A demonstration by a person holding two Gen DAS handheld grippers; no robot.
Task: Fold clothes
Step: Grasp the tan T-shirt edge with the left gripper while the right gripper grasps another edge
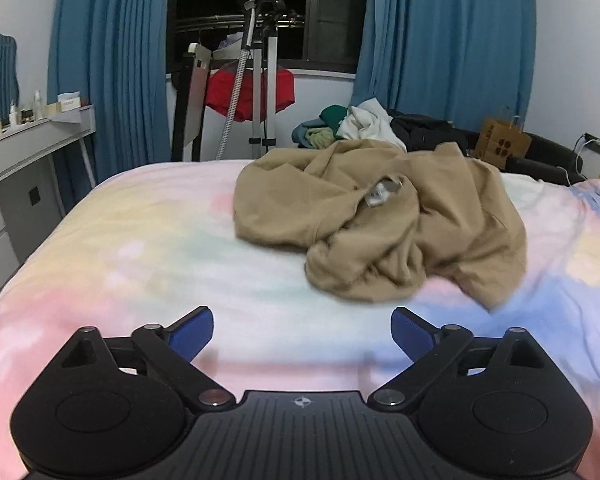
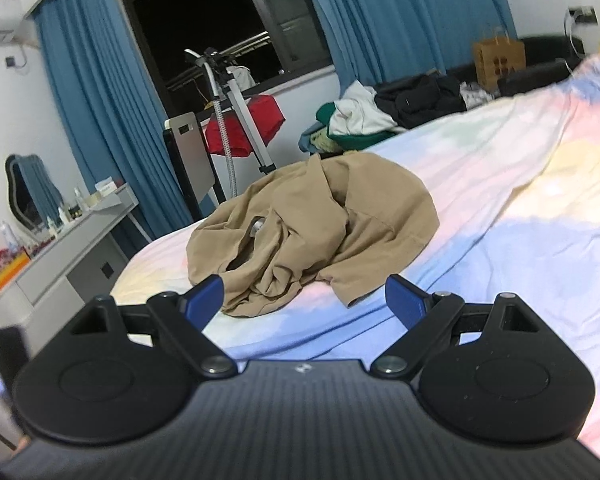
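Observation:
A tan garment lies crumpled in a heap on the pastel tie-dye bedspread, its white neck label facing up. My left gripper hovers open over the near part of the bed, short of the heap and a little to its left, with nothing between its blue pads. In the right wrist view the same tan garment sits just beyond my right gripper, which is open and empty; its left fingertip overlaps the heap's near edge in the image.
A pile of other clothes and dark garments lies past the bed's far edge. A garment steamer stand with a red item stands before the window. A grey dresser runs along the left. A brown paper bag is at far right.

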